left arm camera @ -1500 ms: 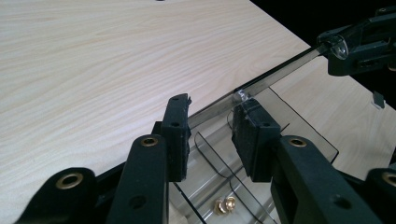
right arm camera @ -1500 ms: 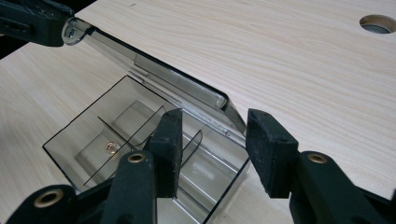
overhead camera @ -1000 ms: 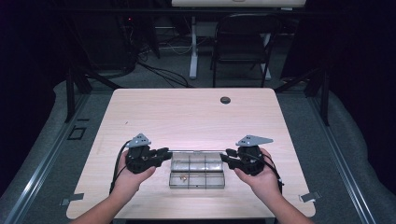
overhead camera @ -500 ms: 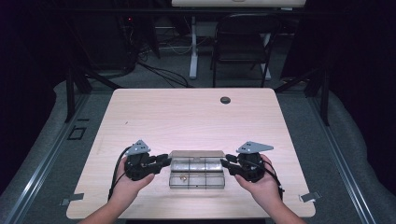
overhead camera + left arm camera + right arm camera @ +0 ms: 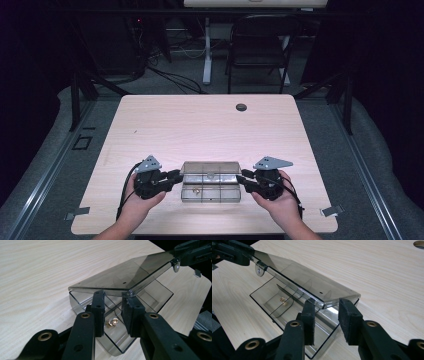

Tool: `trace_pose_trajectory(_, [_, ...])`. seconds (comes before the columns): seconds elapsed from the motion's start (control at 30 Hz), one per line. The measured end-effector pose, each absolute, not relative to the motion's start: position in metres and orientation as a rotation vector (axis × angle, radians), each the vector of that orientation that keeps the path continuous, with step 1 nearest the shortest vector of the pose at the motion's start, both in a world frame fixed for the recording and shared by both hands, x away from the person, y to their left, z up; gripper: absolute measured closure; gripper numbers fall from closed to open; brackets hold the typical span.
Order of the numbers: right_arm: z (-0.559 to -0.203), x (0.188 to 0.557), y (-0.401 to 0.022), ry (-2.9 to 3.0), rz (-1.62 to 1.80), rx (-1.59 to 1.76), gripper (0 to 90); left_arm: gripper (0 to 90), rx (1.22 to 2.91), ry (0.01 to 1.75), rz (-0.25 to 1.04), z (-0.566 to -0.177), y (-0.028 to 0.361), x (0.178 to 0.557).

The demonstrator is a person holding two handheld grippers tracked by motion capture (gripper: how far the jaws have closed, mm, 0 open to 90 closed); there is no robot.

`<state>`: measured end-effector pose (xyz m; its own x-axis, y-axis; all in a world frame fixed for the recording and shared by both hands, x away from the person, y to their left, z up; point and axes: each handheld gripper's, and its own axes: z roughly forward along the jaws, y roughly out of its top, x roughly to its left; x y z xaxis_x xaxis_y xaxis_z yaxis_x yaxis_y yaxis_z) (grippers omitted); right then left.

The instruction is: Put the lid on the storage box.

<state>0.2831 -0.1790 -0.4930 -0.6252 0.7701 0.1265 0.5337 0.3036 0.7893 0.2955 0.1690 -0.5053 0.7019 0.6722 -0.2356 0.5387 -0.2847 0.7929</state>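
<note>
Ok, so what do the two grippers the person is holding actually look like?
Both are black. The left gripper and right gripper each carry a grey three-cornered plate on top and trail a black cable. Up close, each has two flat black padded jaws on arms with brass-ringed holes. The forearms look bare, with no sleeves.

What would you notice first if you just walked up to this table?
First, the clear plastic box near the front edge of the wooden table, with its lid lifted partway open. A black gripper sits at each end of it, the left gripper and the right gripper, each with its jaws at a corner of the lid. Inside, a small gold piece glints in one compartment.
</note>
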Motion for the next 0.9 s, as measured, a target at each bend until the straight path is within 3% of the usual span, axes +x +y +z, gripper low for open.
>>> trace_pose_trajectory(0.9, [-0.524, 0.265, -0.179, 2.307, 1.249, 1.257, 66.3, 72.2, 1.963, 0.963, 0.128, -0.536, 0.168, 0.279])
